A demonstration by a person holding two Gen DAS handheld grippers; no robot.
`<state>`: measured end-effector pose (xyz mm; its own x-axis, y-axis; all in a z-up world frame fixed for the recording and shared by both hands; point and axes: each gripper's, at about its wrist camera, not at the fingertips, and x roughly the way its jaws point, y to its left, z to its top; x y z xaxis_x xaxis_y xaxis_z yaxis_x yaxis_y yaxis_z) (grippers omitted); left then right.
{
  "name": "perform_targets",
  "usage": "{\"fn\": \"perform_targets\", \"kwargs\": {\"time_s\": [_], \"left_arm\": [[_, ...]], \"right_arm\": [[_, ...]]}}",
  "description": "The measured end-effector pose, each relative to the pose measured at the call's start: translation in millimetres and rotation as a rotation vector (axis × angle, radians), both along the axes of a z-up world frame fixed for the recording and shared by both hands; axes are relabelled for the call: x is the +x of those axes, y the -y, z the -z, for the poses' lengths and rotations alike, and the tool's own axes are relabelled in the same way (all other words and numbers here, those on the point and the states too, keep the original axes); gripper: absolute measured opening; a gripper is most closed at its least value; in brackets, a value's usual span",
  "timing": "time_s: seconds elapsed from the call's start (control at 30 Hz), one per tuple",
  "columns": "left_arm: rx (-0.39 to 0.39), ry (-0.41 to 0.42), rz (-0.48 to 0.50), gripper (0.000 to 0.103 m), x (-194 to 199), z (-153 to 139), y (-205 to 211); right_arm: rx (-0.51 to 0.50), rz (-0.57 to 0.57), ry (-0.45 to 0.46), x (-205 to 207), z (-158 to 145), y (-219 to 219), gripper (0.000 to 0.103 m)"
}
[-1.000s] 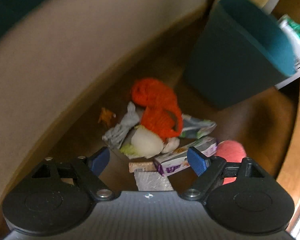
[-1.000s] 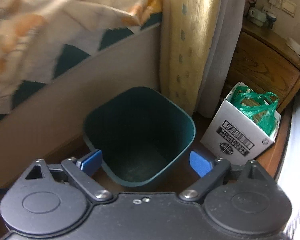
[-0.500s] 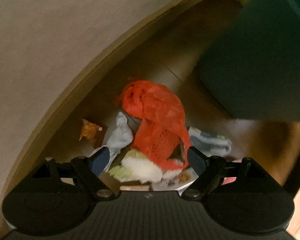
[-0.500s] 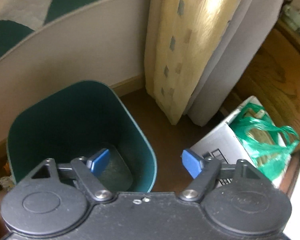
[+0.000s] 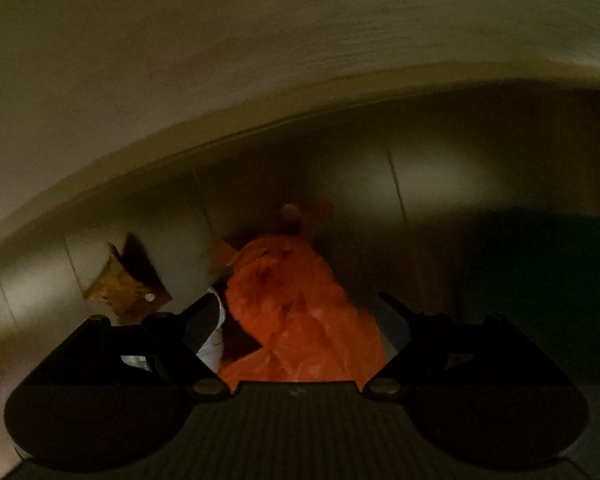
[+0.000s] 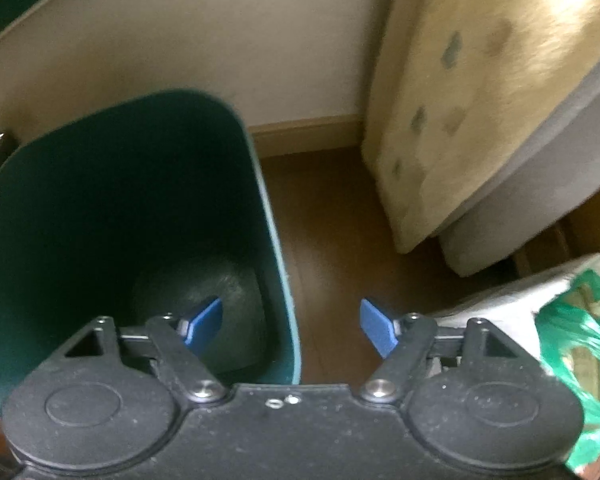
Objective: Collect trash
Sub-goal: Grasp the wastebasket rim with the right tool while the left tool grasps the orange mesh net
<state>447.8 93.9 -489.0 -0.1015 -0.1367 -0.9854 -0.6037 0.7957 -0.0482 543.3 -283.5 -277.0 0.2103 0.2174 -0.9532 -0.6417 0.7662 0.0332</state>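
An orange plastic bag (image 5: 292,292) lies on the dark wooden floor, on top of a trash pile. My left gripper (image 5: 298,320) points straight down over it, open, with the bag between its fingers. No pad presses on it that I can see. A brown wrapper (image 5: 124,284) lies to the left and a white crumpled scrap (image 5: 212,344) sits by the left finger. In the right wrist view the dark green bin (image 6: 100,200) stands upright. My right gripper (image 6: 290,326) straddles its right wall, one finger inside and one outside, jaws closing without touching it.
A pale wall with a baseboard (image 6: 300,128) runs behind the bin. A patterned curtain (image 6: 480,100) hangs at the right. A white cardboard box with a green plastic bag (image 6: 572,320) stands right of the gripper. The bin's dark side (image 5: 540,280) looms right of the trash pile.
My left gripper has dropped close onto the pile, and the orange bag now fills the gap between its fingers. My right gripper sank toward the bin, its jaws narrowed around the right wall.
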Motion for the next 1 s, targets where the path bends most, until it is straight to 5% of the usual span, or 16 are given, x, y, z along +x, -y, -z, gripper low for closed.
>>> {"fn": "perform_targets", "kwargs": {"time_s": [0.17,0.27,0.4,0.5,0.6,0.77,1.0], "left_arm": [[0.02,-0.062,-0.043,0.083,7.5,21.1,-1.8],[0.031,-0.086,-0.068,0.065,11.6,26.7,-2.1],[0.038,-0.101,-0.113,0.058,9.1,28.8,-4.6],[0.059,-0.093,-0.117,0.044,8.4,27.6,-3.5],[0.073,-0.077,-0.122,0.04,8.5,17.1,0.8],[0.113,-0.05,-0.093,0.035,-7.6,-32.2,11.8],[0.151,0.079,-0.005,0.035,-24.7,-143.5,44.2]], "right_arm": [[-0.002,-0.075,-0.021,2.1,12.2,-10.2,0.063],[-0.03,-0.089,-0.039,6.4,20.3,-13.1,0.045],[-0.03,-0.104,-0.055,9.4,24.7,-15.1,0.034],[-0.071,-0.125,-0.027,4.5,28.8,-22.2,0.012],[-0.091,-0.099,0.0,-2.7,28.3,-25.6,0.01],[-0.072,0.027,-0.019,-8.4,21.8,-21.3,0.009],[-0.012,0.185,-0.063,-41.8,-0.5,-7.9,0.003]]}}
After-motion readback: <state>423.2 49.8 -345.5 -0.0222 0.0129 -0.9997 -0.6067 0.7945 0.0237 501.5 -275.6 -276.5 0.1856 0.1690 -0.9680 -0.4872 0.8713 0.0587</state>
